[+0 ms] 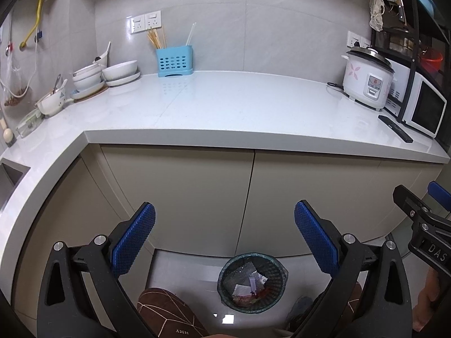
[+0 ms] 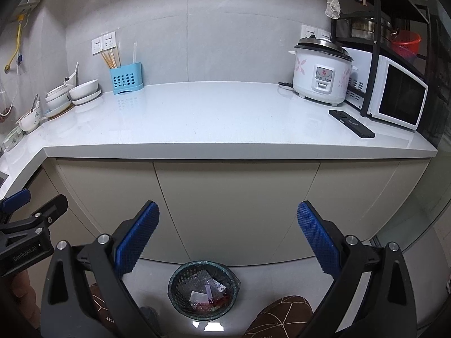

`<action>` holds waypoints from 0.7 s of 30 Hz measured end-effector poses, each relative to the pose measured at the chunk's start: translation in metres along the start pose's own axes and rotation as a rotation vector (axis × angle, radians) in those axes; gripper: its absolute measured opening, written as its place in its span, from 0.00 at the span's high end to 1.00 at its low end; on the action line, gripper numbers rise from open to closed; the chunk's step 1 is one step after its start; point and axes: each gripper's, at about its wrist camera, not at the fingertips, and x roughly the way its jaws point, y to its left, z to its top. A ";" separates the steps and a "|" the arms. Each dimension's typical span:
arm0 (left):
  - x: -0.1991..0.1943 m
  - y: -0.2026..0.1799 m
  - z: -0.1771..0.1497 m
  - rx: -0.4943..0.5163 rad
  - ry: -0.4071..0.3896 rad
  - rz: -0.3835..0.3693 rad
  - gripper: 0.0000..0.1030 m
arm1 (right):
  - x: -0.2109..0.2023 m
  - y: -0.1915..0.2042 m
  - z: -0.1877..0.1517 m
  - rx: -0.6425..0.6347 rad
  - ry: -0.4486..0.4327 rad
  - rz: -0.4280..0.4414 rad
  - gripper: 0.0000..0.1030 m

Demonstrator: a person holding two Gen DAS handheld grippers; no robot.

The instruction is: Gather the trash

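Evenly lit from overhead, cool and fairly bright. Soft sheen across the countertop ahead; small white glare patches on the floor tiles below. Strong fisheye bending, black vignette at corners. Focus sharp throughout.

Wide bare stretch across the middle of the table, free passage there. Left end crowded: stacked bowls and blue utensil holder against the wall. Right end blocked by rice cooker, microwave under a black rack, and a flat black remote near the front edge. Below, closed cabinet doors form a wall. Waste basket on the floor is open-topped, reachable from above, slippered feet either side narrowing the approach.
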 end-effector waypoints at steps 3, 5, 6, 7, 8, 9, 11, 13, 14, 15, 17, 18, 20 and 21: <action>0.000 0.000 0.000 -0.004 -0.001 0.000 0.06 | 0.000 0.000 0.000 -0.001 0.001 0.006 0.08; 0.000 0.002 0.000 -0.005 -0.002 -0.001 0.06 | 0.000 0.001 0.000 -0.003 0.001 0.008 0.08; 0.000 0.001 0.000 -0.005 0.000 0.003 0.06 | 0.000 0.001 0.000 -0.003 0.001 0.009 0.08; 0.000 0.004 0.000 -0.005 -0.001 0.004 0.06 | 0.000 0.001 0.000 -0.003 0.000 0.010 0.08; 0.000 0.005 0.000 -0.005 -0.003 -0.001 0.06 | 0.000 0.001 0.000 -0.002 0.000 0.012 0.08; 0.000 0.006 0.000 -0.004 -0.002 -0.006 0.06 | 0.000 0.002 0.000 -0.002 -0.001 0.013 0.08; 0.000 0.008 0.000 -0.005 -0.002 -0.008 0.06 | 0.000 0.001 0.000 0.000 -0.002 0.013 0.08; 0.000 0.008 0.000 -0.002 -0.003 -0.007 0.06 | 0.000 0.002 0.000 0.000 0.001 0.015 0.08; 0.001 0.007 0.000 0.000 -0.002 -0.008 0.06 | 0.000 0.001 0.000 0.001 0.000 0.016 0.08; 0.001 0.007 0.000 0.001 -0.002 -0.007 0.06 | 0.000 0.002 0.000 0.001 -0.001 0.015 0.08; 0.000 0.005 0.001 0.001 -0.004 -0.008 0.06 | 0.000 0.003 0.000 0.001 -0.001 0.014 0.08; 0.000 0.005 0.001 0.001 -0.004 -0.007 0.06 | 0.000 0.003 0.000 0.002 -0.001 0.014 0.08; 0.000 0.003 0.001 -0.002 -0.007 -0.005 0.06 | 0.000 0.002 0.000 0.003 -0.002 0.015 0.08; 0.000 0.002 0.001 -0.003 -0.006 -0.004 0.06 | 0.000 0.002 0.000 0.002 -0.001 0.016 0.08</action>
